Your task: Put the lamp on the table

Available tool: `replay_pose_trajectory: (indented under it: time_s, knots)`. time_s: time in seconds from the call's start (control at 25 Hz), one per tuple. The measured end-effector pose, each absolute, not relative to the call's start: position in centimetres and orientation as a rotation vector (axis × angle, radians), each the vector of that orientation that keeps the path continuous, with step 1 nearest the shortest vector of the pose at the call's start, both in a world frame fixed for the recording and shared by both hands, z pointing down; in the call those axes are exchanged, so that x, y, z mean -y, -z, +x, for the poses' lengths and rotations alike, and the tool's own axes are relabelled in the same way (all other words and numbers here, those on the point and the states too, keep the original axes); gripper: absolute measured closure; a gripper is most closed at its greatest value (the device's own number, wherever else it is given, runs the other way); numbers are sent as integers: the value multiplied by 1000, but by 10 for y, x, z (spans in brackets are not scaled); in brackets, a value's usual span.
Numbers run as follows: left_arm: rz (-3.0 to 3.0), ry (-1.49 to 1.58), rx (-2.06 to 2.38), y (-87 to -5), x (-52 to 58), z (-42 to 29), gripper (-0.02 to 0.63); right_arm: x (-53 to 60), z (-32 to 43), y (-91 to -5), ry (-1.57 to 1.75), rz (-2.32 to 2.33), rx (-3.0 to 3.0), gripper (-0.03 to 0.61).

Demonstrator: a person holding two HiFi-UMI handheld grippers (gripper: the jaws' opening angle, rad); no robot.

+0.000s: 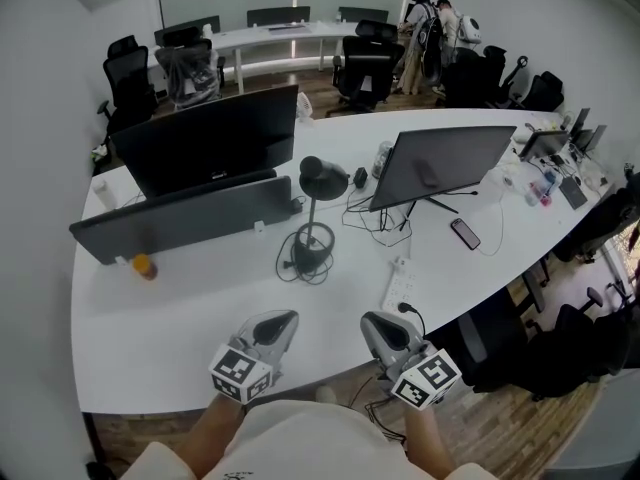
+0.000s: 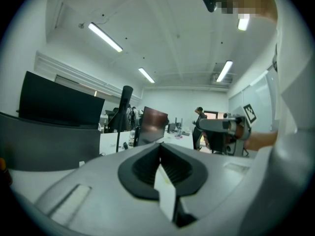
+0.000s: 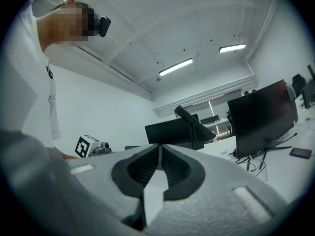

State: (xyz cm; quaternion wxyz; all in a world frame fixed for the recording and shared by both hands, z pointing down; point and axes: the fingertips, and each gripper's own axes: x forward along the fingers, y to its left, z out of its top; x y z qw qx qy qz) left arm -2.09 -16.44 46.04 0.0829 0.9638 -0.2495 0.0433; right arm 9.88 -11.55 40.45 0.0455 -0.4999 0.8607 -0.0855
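Lamp (image 1: 315,213): black desk lamp, upright on its round base near the middle of the white table (image 1: 180,308), head tilted towards the left edge; its cable (image 1: 298,265) is looped loosely round the base. It stands between two monitors, just beside the right end of a long grey panel (image 1: 185,216); nothing grips it. Left monitor (image 1: 210,138): dark screen, behind the grey panel towards the far edge. Right monitor (image 1: 445,163): dark, tilted screen on a thin stand, cables gathered at its foot. Phone (image 1: 464,233): flat on the table near the right edge, just in front of the right monitor. Power strip (image 1: 400,288): white, close to the near edge, right of the lamp. Orange object (image 1: 145,266): small, at the left end of the grey panel; its kind cannot be told. Left gripper (image 1: 288,318): over the near edge, well apart from the lamp, jaws pressed together with nothing between them. Right gripper (image 1: 370,320): over the near edge beside the power strip, jaws likewise closed and empty. Each is carried on a bare forearm. Office chairs (image 1: 365,63): black, beyond the far edge.
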Motion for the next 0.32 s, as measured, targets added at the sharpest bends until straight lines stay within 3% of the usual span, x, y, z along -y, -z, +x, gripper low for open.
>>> replay_pose_trajectory:
  time_s: [0.32]
  knots:
    - [2862, -125, 798, -462, 181, -23, 618, 125, 105, -408, 266, -1541, -2632, 558]
